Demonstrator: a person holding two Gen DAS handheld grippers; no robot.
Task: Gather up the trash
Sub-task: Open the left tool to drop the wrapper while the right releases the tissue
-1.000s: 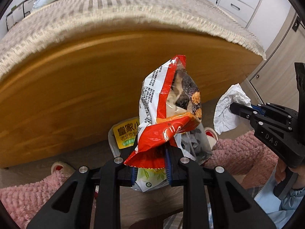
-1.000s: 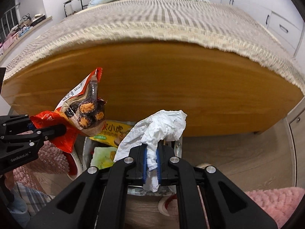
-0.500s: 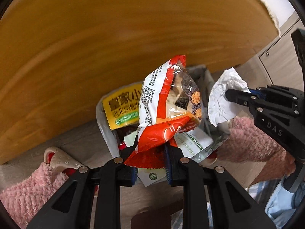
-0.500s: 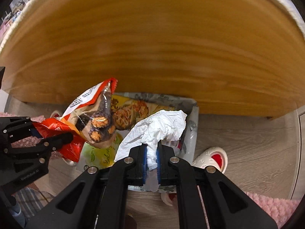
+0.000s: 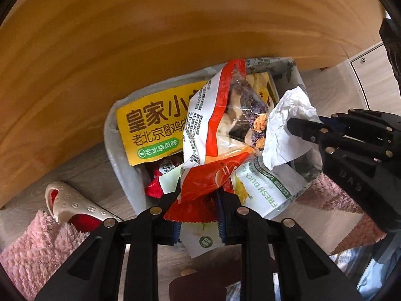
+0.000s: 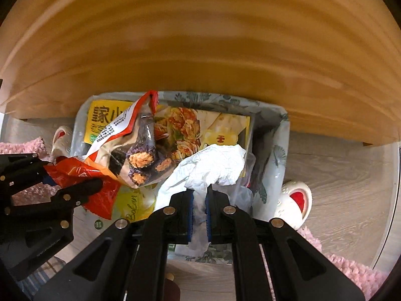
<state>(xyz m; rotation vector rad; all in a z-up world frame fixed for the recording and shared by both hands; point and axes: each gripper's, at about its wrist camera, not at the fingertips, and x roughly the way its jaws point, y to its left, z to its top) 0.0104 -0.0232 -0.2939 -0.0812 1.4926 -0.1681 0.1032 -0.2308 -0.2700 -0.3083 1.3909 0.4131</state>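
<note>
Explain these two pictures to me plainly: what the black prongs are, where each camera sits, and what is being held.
A person holds a two-finger gripper in each hand; there is no robot arm. Each picture comes from a fisheye camera on one gripper, looking along its black fingers.

In the left wrist view, the left gripper pinches a red-and-white plastic snack bag. In the right wrist view, the right gripper pinches a crumpled white tissue.

Both point down over a grey lined trash bin on the wooden floor beside a wooden bed frame. Inside lies a yellow food package. A white-and-red slipper lies nearby.
</note>
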